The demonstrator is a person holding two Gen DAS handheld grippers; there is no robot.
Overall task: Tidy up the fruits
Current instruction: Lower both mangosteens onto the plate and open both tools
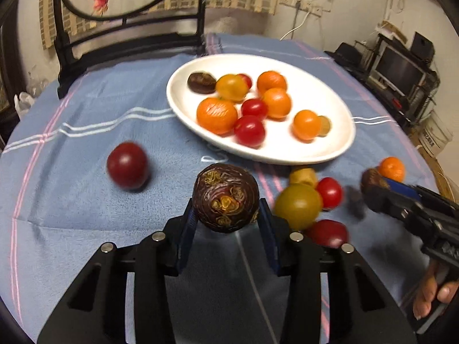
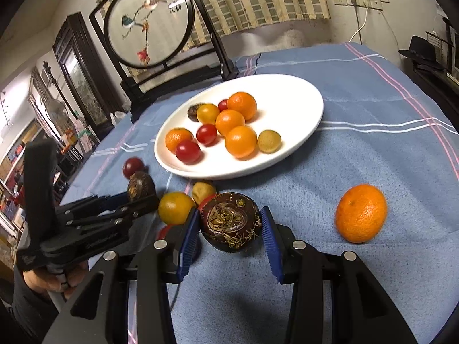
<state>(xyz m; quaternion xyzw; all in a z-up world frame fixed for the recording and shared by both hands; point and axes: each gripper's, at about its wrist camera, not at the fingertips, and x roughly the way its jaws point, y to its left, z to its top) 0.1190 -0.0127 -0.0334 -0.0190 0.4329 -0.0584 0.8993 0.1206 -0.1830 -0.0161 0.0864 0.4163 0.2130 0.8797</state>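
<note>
My left gripper point(image 1: 226, 212) is shut on a dark brown water chestnut point(image 1: 225, 197) and holds it above the blue cloth, short of the white plate point(image 1: 341, 143). It also shows in the right wrist view point(image 2: 140, 192). My right gripper point(image 2: 231, 226) is shut on another dark water chestnut point(image 2: 231, 220), low over the cloth. The plate point(image 2: 301, 109) holds several oranges, red tomatoes and one chestnut. Loose on the cloth lie a dark red tomato point(image 1: 127, 165), a yellow-green fruit point(image 1: 298, 205), red tomatoes point(image 1: 330, 192) and an orange point(image 2: 361, 213).
A black-framed round embroidered screen point(image 2: 149, 23) stands at the table's far left edge behind the plate. The blue striped cloth point(image 2: 373, 91) covers the table. A shelf with a monitor point(image 1: 398, 68) stands off the right side.
</note>
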